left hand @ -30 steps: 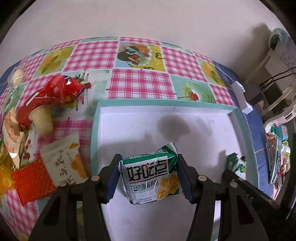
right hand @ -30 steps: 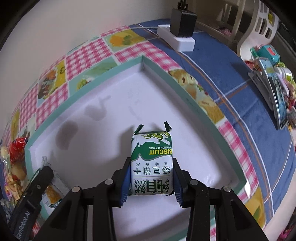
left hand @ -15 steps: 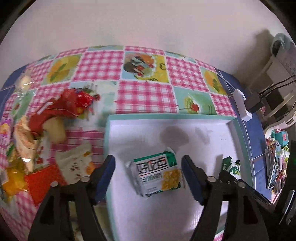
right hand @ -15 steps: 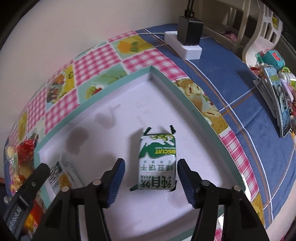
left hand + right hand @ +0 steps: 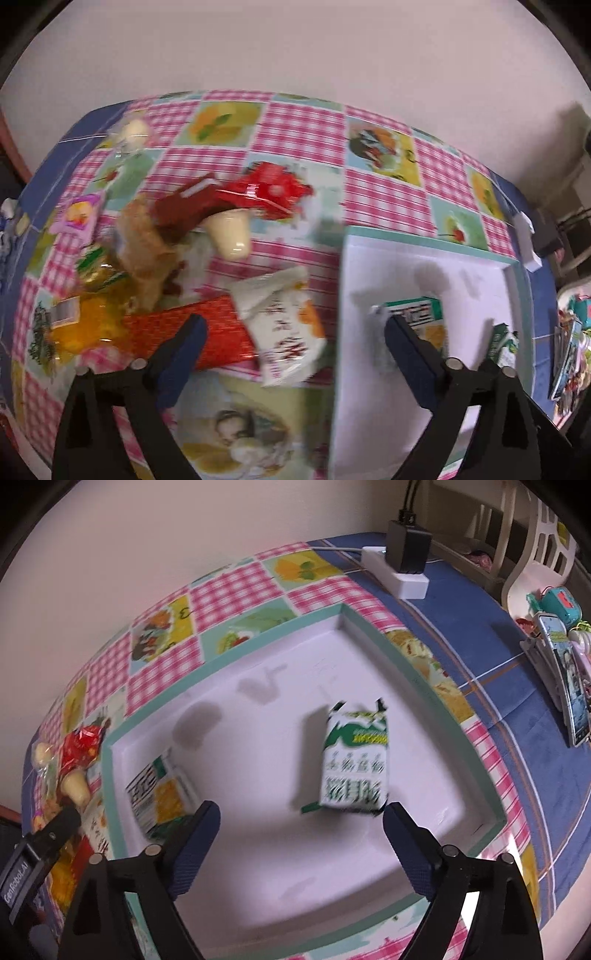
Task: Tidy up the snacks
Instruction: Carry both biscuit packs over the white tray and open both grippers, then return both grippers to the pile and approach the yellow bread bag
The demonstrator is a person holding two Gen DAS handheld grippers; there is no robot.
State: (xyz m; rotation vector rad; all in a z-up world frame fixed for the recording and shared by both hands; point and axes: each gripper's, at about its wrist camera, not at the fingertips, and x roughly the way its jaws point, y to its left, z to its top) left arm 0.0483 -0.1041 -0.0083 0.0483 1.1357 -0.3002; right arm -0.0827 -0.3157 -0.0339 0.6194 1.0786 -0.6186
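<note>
A white tray (image 5: 229, 653) with a teal rim lies on the checked tablecloth. Two green-and-white biscuit packs lie inside it: one with yellow print (image 5: 159, 794) at its left, one plain green-and-white (image 5: 354, 760) near its middle. My right gripper (image 5: 301, 812) hangs above the tray, jaws still opening, nothing between them. My left gripper (image 5: 293, 326) is over the tray's left edge, jaws also opening and empty; a white snack packet (image 5: 284, 325) lies below it. The yellow-print pack (image 5: 417, 314) shows behind its right finger.
Loose snacks are heaped left of the tray: a red wrapper (image 5: 258, 192), a cream jelly cup (image 5: 229, 232), a red foil packet (image 5: 199, 332), an orange bag (image 5: 81, 328). A white power strip (image 5: 399, 572) with a black adapter and toys (image 5: 557, 642) sit at the right.
Both grippers have let go of their biscuit packs and opened wide. The left one has swung left over the tray's edge toward the snack heap; the right one rose slightly.
</note>
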